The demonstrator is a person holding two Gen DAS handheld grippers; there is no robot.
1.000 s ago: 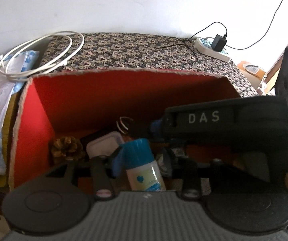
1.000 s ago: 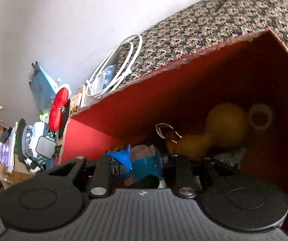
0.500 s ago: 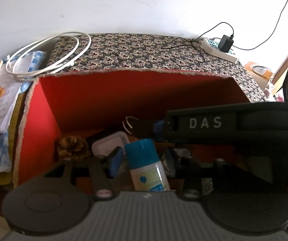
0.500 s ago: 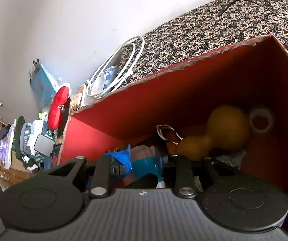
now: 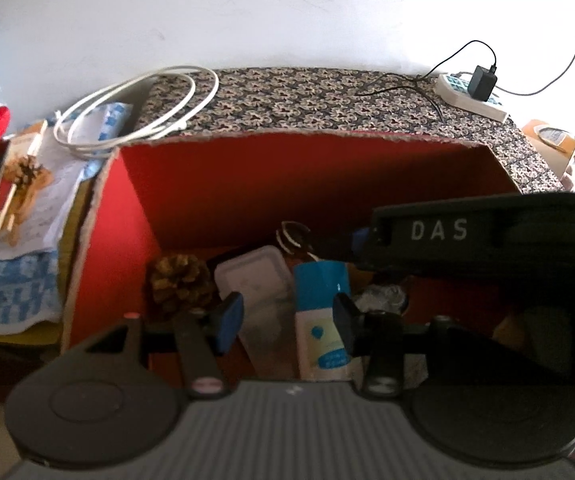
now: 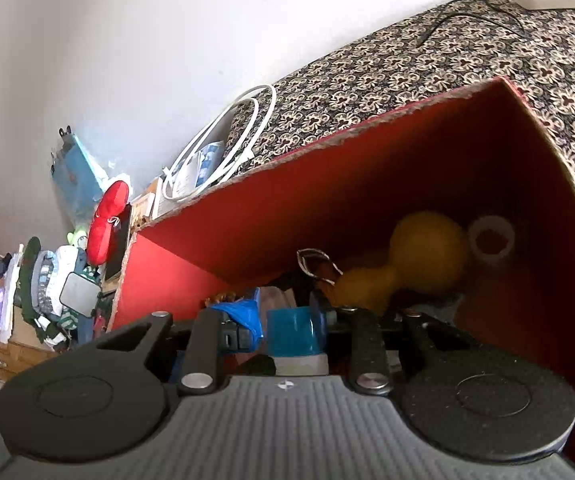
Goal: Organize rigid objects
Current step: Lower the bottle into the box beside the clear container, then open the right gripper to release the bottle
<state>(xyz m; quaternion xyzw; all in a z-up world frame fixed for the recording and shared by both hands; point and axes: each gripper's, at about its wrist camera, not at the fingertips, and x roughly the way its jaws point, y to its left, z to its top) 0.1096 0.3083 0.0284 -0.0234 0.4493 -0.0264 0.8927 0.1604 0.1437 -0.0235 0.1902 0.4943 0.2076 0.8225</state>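
A red cardboard box (image 5: 287, 184) stands on a patterned cloth. Inside lie a pine cone (image 5: 179, 282), a white lidded container (image 5: 253, 280), a wire whisk (image 5: 293, 234) and a white bottle with a blue cap (image 5: 321, 300). My left gripper (image 5: 286, 316) hangs over the box. Its jaws are opening, with the bottle between them beside the right finger and apart from the left one. My right gripper (image 5: 357, 238) reaches in from the right, tip near the whisk. In the right wrist view my right gripper (image 6: 283, 316) shows a narrow gap over the bottle cap (image 6: 289, 330), gripping nothing.
A yellow gourd-shaped object (image 6: 427, 252) and a white tape roll (image 6: 491, 240) lie at the box's right end. Behind the box are a coiled white cable (image 5: 135, 112) and a power strip (image 5: 473, 92) with a charger. Papers and clutter (image 5: 27, 184) lie left of the box.
My left gripper's jaws have spread and the left finger has come off the bottle. The left view has tilted up a little. The right gripper has hardly moved.
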